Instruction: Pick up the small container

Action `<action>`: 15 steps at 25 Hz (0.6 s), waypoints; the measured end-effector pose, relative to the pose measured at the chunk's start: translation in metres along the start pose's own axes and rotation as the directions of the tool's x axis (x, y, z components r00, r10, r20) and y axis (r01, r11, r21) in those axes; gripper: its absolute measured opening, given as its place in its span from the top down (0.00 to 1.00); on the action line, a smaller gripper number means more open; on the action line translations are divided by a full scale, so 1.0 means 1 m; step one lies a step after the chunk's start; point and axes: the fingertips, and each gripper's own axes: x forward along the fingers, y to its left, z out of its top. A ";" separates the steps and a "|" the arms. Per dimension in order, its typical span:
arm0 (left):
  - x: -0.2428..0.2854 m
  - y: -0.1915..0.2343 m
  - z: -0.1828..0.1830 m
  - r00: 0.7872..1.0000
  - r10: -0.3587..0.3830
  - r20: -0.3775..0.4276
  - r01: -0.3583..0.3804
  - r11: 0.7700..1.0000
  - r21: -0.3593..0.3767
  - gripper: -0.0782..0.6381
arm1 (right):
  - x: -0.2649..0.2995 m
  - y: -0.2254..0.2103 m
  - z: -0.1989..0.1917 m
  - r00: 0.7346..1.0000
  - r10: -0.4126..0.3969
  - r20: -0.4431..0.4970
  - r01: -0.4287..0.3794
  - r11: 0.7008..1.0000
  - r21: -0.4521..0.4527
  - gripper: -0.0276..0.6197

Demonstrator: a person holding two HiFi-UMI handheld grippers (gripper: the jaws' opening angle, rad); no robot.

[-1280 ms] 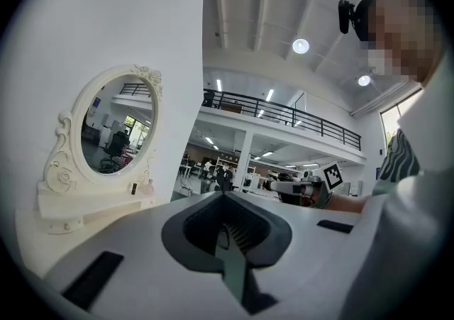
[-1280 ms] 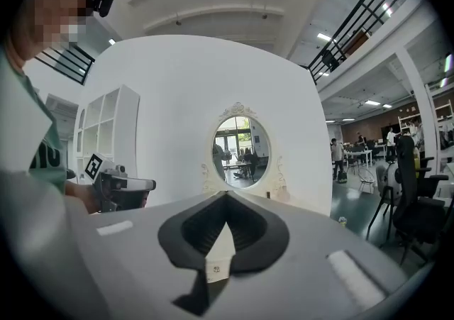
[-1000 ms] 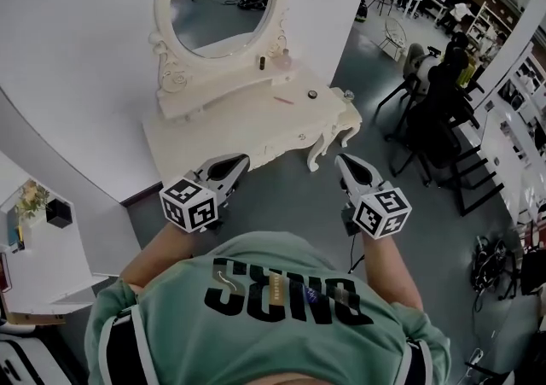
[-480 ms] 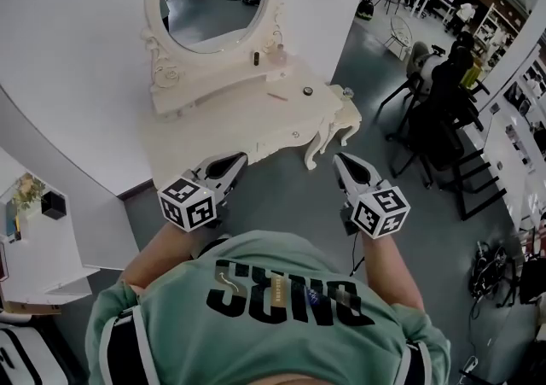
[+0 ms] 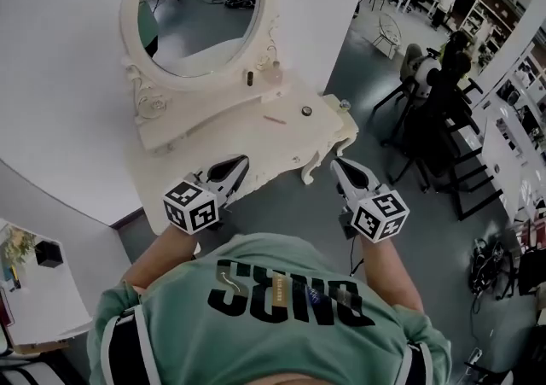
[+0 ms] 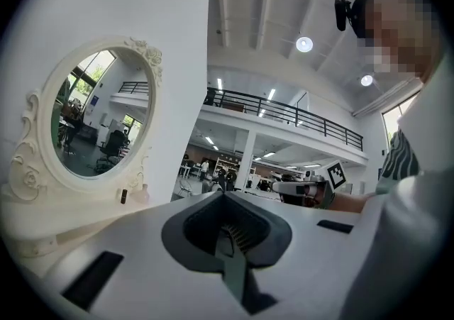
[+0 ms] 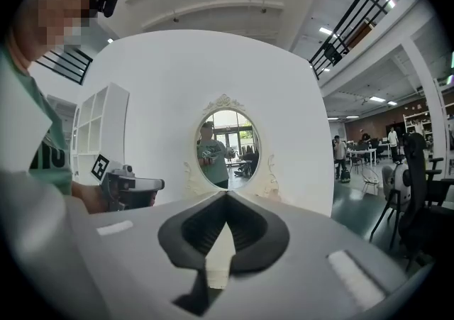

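**Left gripper**: white plastic shell with a marker cube at the rear. Fingers are clenched tip to tip and empty. It is held short of the table's front edge.

**Right gripper**: same build. Fingers are likewise pressed together with nothing between them. It hangs over the grey floor, off the table's right leg.

**Table**: cream dressing table with a carved, scalloped apron, curled legs and a smooth painted top.

**Container**: the task's thing, a small low round pot with a dark top. It stands alone on the right part of the table, apart from a thin pink stick and a small knob-like item at the corner.
- Handling, judged: light and rigid, probably smooth-walled and so apt to slip or skate on the paint.
- Hold, judged: across the side wall from above, fingers opened first, squeezing gently. Its material cannot be told at this range.

**Shelf**: a raised step behind, carrying a dark bottle and a clear bottle.

**Mirror**: oval glass in an ornate cream frame, against a white wall.
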 end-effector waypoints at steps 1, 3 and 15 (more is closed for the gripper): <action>0.007 0.013 0.005 1.000 -0.010 -0.006 0.010 1.000 -0.004 0.88 | 0.012 -0.003 0.004 1.000 -0.001 0.000 0.001 1.000 0.001 0.94; 0.019 0.035 0.018 0.999 -0.030 -0.012 0.030 1.000 0.001 0.88 | 0.035 -0.009 0.013 1.000 -0.004 0.005 0.004 1.000 -0.007 0.94; 0.071 0.155 0.048 0.995 -0.088 -0.053 0.089 0.996 0.016 0.88 | 0.155 -0.054 0.034 0.998 -0.058 0.001 0.058 0.998 0.025 0.94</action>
